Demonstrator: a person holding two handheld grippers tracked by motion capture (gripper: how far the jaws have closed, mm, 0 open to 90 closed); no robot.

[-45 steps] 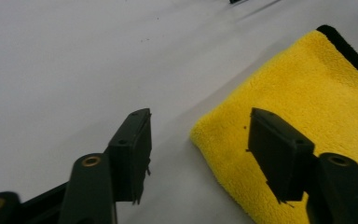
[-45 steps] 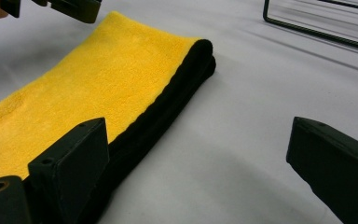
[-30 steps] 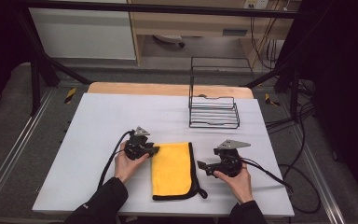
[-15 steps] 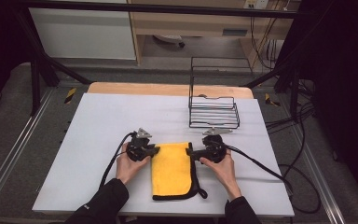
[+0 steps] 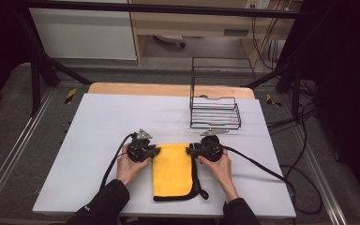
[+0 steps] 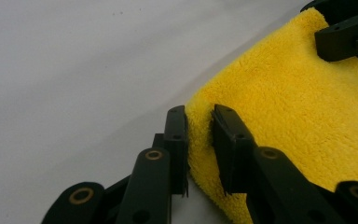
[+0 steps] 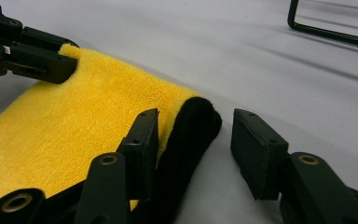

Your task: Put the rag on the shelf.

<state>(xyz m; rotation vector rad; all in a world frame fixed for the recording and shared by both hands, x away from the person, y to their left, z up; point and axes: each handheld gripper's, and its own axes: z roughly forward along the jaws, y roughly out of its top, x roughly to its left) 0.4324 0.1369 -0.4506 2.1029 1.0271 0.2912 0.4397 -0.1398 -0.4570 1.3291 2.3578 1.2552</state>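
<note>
A folded yellow cloth (image 5: 173, 171) with a black edge lies on the white table (image 5: 98, 126) near the front. My left gripper (image 5: 155, 151) sits at the cloth's far left corner. In the left gripper view this gripper (image 6: 199, 121) has its jaws pinched on the yellow cloth (image 6: 307, 116) edge. My right gripper (image 5: 190, 150) is at the far right corner. In the right gripper view it (image 7: 196, 126) stands open, its jaws on either side of the black-trimmed fold of the cloth (image 7: 74, 126). The left gripper (image 7: 51, 63) shows beyond, on the opposite corner.
A black wire rack (image 5: 214, 112) stands on the table just behind the right gripper, and its base wire (image 7: 331, 32) shows in the right gripper view. Cables trail from both grippers toward the table's front and right. A wooden strip borders the table's far edge.
The right gripper has moved left and forward from beside the cloth to its far right corner. The left gripper has stayed at the far left corner.
</note>
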